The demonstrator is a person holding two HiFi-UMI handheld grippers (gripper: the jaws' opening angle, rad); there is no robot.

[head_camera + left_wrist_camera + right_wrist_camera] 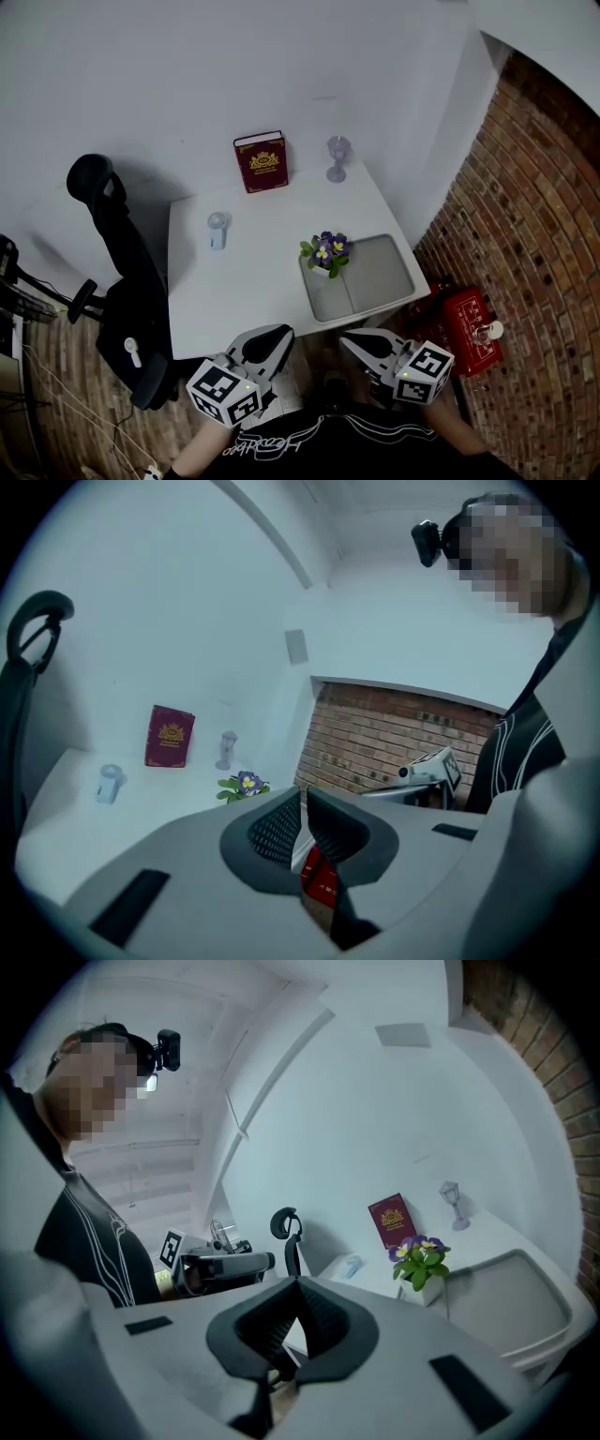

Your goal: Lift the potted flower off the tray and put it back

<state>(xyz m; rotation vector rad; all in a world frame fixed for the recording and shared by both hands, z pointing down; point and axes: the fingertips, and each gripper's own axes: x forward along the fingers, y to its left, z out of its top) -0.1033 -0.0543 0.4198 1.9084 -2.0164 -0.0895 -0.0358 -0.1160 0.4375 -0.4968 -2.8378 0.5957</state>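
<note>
**Head view.**
- White table (253,281), holding every item listed below.
- Grey tray (380,272), at the table's near right corner.
- Potted flower (325,253): purple and yellow blooms in a small white pot. It stands upright inside the tray, in the tray's far left corner.
- Red book (261,161), upright, beyond the tray and to its left, against the wall.
- Clear goblet (337,157), beyond the tray, to the right of the book.
- Small pale bottle (217,230), to the left of the tray.
- Black office chair (122,272), well left of the tray, off the table.
- Red case (469,328), on the floor to the right of the tray, by the brick wall (534,216).
- Left gripper (277,330) and right gripper (352,337), both on the near side of the tray, off the table edge and well apart from the flower.

**Left gripper view.**
- The left gripper (303,794) has its jaw tips pressed together, with nothing between them.
- The flower (244,785), book (170,736), goblet (228,749) and bottle (110,783) lie beyond the jaws to the left.
- The red case (319,878) shows through the slit below the tips.

**Right gripper view.**
- The right gripper (296,1283) also has its jaws closed tip to tip and holds nothing.
- The flower (420,1262) stands at the tray's (506,1302) left end.
- The book (392,1221) and goblet (453,1202) are behind the tray.
- The bottle (352,1265) and chair (289,1232) are to the left of the tray.
</note>
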